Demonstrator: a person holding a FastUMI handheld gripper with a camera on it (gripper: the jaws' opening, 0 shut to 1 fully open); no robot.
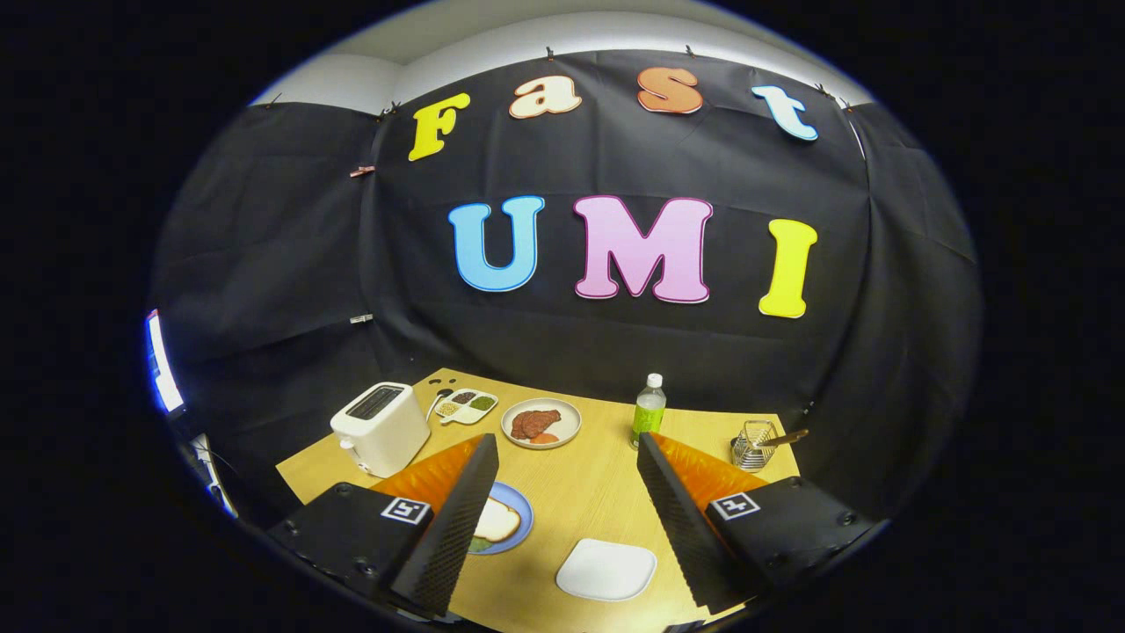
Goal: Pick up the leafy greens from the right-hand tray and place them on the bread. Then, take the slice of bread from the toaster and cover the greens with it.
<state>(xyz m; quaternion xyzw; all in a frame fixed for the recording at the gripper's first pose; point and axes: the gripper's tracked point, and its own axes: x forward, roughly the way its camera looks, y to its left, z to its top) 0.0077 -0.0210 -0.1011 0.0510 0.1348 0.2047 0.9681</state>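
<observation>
here, wooden table, gripper fingers apart — empty

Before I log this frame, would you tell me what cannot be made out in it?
- Blue plate, gripper view: a finger of the open tool covers part of it and the bread; a green bit shows beside the bread.
- Toaster: slot contents too dark to tell.
- Divided tray: contents too small to name.

Matt wood-grain table; glossy plastic toaster; wire metal rack.
</observation>
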